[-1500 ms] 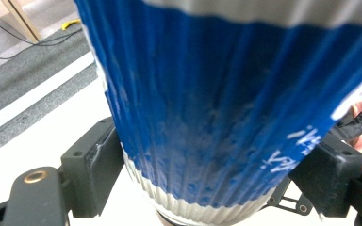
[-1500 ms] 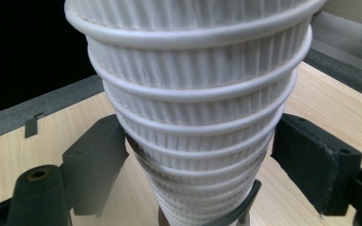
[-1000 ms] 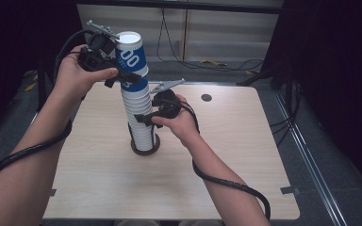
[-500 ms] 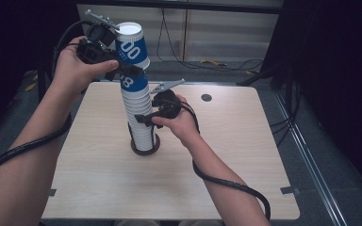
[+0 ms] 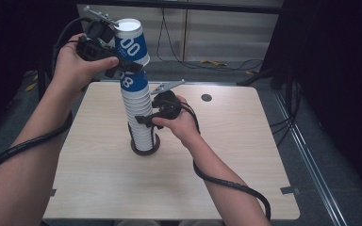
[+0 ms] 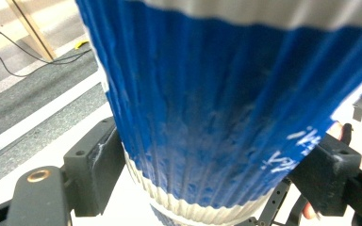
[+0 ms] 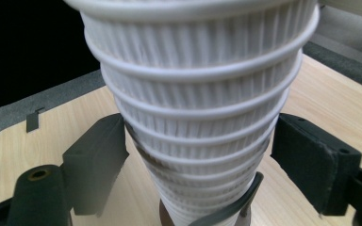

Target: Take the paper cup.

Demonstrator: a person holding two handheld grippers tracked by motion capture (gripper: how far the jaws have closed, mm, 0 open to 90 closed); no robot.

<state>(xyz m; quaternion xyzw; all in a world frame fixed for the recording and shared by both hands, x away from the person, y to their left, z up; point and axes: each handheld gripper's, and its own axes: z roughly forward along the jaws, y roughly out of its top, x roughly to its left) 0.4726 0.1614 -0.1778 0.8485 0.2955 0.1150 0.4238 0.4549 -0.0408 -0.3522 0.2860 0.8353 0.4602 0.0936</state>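
Bench [image 5: 245, 155]: pale wood top carrying one tall stack.

Cup stack [image 5: 140, 117]: ribbed white paper cups nested one inside another, upright on a dark round base [image 5: 145, 147] near the bench's middle; most cups remain in it, so the unstacking looks barely begun.

Top cup [image 5: 131, 46]: blue band, white rim, tilted, lifted nearly clear of the next blue cup [image 5: 133, 81] (mouth appears empty).

Left hand-held gripper [image 5: 121, 67]: jaws have just been closing, pressed on the top cup's blue wall.

Right hand-held gripper [image 5: 143, 119]: jaws have just been closing, bracketing the stack's lower rims; whether they press I cannot tell.
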